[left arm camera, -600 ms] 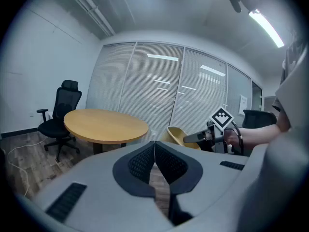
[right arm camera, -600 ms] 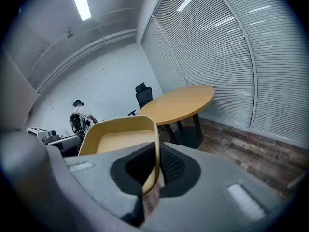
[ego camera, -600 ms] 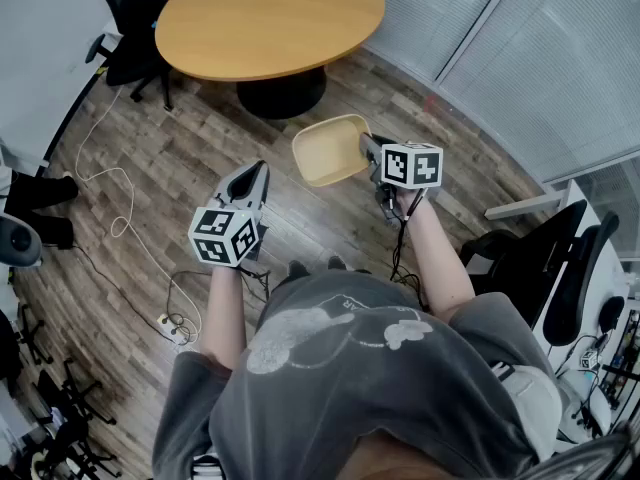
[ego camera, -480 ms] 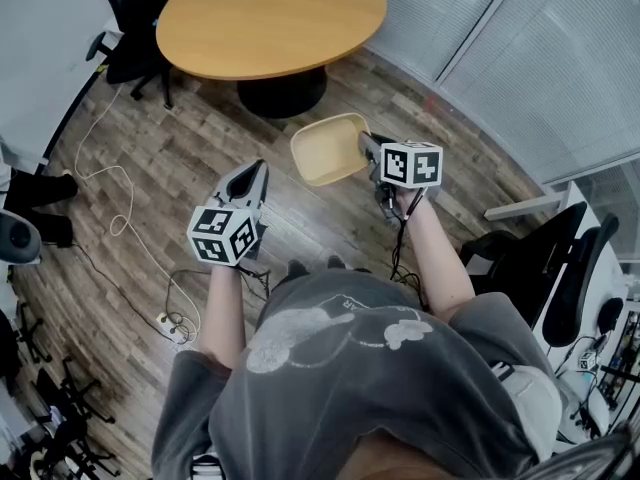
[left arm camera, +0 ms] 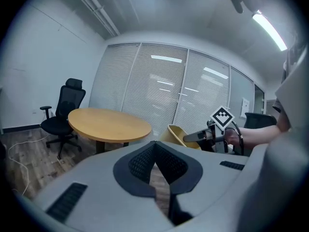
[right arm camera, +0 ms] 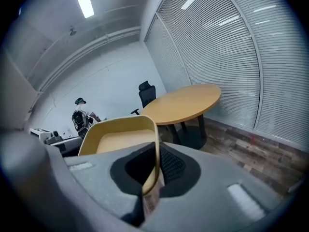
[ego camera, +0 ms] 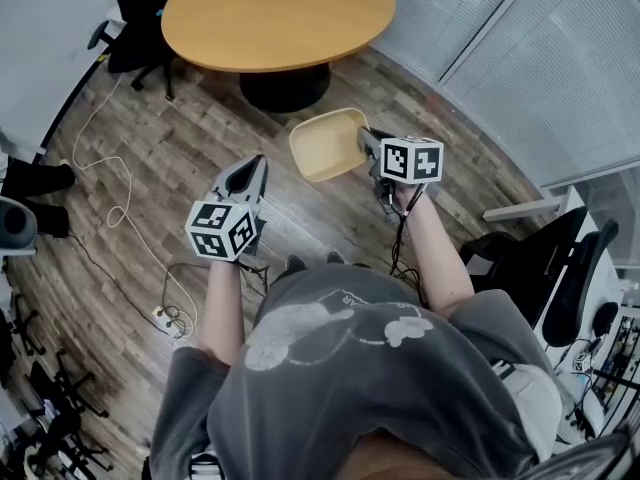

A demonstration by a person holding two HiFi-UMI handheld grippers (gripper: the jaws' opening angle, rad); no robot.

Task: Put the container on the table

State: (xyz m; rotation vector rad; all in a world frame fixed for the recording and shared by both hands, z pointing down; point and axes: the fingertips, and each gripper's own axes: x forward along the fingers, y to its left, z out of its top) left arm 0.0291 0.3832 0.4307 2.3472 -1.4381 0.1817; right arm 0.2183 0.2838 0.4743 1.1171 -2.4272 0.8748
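**Tan container carried short of the wooden table**

Against the earlier frames, the container [ego camera: 326, 146] and both grippers sit slightly nearer the round table [ego camera: 275, 13]; the grip is unchanged. The right gripper [ego camera: 366, 142] clamps the container's side wall between its jaws — the wall runs edge-on between the pads in the right gripper view. The container is held in the air over the plank floor [ego camera: 180, 148], near the table's pedestal but not on the tabletop. The left gripper [ego camera: 254, 171] has its jaws pressed together on nothing. Count — one container, one table, two grippers, two black office chairs [ego camera: 135, 13] [ego camera: 560, 278].
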